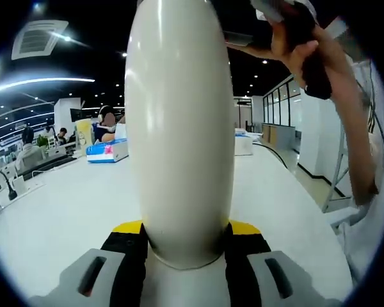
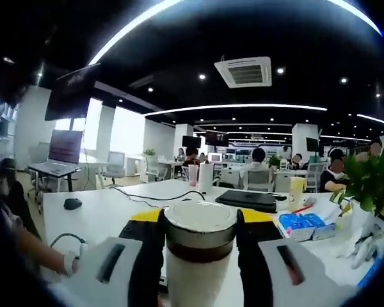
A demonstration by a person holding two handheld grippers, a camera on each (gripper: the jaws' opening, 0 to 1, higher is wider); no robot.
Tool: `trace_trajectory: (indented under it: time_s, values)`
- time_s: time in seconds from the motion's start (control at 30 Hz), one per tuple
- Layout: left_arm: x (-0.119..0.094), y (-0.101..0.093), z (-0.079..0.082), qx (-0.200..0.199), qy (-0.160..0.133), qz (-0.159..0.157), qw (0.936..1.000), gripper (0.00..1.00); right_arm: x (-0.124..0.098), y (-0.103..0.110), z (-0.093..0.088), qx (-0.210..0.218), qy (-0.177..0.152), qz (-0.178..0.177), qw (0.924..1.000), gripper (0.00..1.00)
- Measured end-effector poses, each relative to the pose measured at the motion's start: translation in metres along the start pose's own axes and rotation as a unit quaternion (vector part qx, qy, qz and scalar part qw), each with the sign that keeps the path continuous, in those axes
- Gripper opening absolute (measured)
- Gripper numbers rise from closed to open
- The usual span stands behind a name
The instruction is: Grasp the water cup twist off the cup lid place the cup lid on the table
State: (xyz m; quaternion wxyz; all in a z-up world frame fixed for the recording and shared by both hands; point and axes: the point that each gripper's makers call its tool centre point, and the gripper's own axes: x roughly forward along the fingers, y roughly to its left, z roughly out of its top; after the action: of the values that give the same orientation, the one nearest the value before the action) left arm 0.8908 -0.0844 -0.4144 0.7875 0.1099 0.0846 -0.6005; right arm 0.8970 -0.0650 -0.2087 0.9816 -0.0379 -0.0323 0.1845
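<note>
While the left hand-held gripper [image 1: 182, 256] clamps the tall cream-white plastic water cup [image 1: 179, 128] upright above the white surface [image 1: 64, 211], the right hand-held gripper [image 2: 200, 240] grasps its round cream lid with a dark band [image 2: 200, 231], both along the cup's long axis

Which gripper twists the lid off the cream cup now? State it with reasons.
Right. The right gripper is closed around the white, dark-banded lid; the left gripper clamps the smooth cream cup body, steadying it.

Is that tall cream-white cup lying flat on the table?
No. The tall cream-white cup stands upright between the left gripper's black jaws, above the white table.
</note>
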Motion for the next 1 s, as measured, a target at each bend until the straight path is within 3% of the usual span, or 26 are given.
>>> trace_trajectory:
  time_s: [1.0]
  values:
    - [0.0014, -0.0014, -0.0012, -0.001, 0.0, 0.0, 1.0, 0.49, -0.0018, 0.0064, -0.0017, 0.025, -0.016, 0.114, 0.993, 0.46]
